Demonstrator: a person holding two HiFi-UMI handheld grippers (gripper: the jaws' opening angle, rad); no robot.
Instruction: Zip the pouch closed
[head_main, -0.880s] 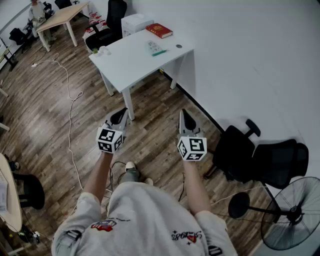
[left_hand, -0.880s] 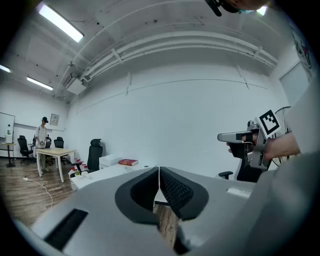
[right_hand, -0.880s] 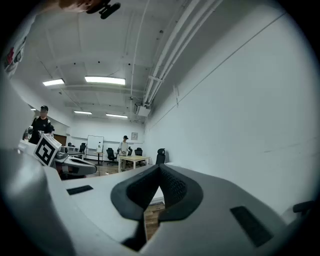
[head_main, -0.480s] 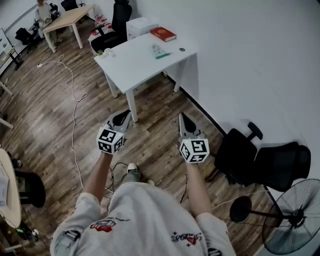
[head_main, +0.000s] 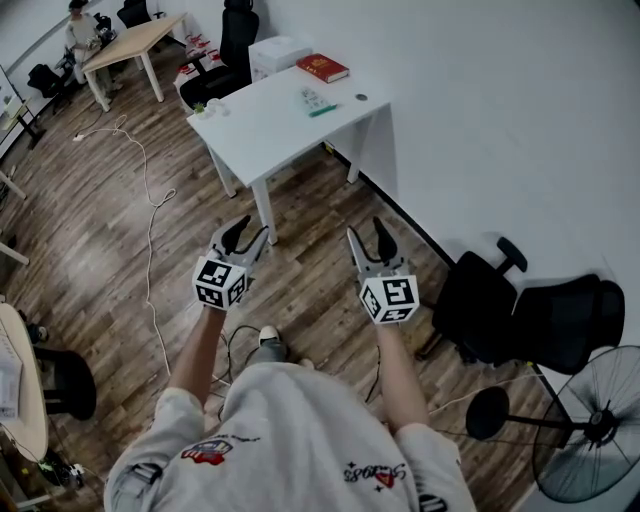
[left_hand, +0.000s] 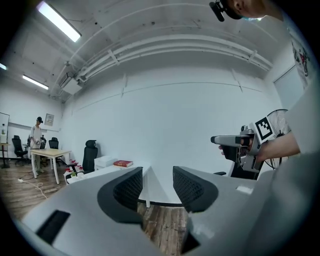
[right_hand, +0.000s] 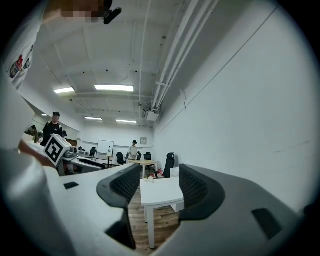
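**Both pairs of jaws now stand apart**

Half a second ago each tool ended in a single closed point in the head view. Now the left gripper (head_main: 250, 232) and the right gripper (head_main: 364, 232) each show two separate fingers, so both have opened. The right pair is spread a little wider than the left. Each gripper's own view confirms this: the dark ribbed pads face each other across a clear gap. Nothing sits in that gap except the distant room.

Both tools are held out level in front of the person, side by side and apart, above the brown wood-plank floor (head_main: 100, 230). They point towards the white rectangular table (head_main: 270, 125), which stands against the white wall (head_main: 500, 120) well away from them.

The small pale flat pouch with a green edge (head_main: 313, 100) lies on that tabletop, towards the wall side. It is too small to tell how its zip stands. Near it are a small dark round item (head_main: 360, 97) and a red hardback book (head_main: 322, 67), which sits at the far corner. A white box (head_main: 278, 52) stands just beyond the table, beside a black office chair (head_main: 237, 30).

A thin white cable (head_main: 150, 220) snakes across the floor on the left. To the right of the person stand two more black swivel chairs (head_main: 520, 315) and a black pedestal fan (head_main: 590, 430). Far off, another person (head_main: 75, 25) is at a light wooden table (head_main: 135, 40).
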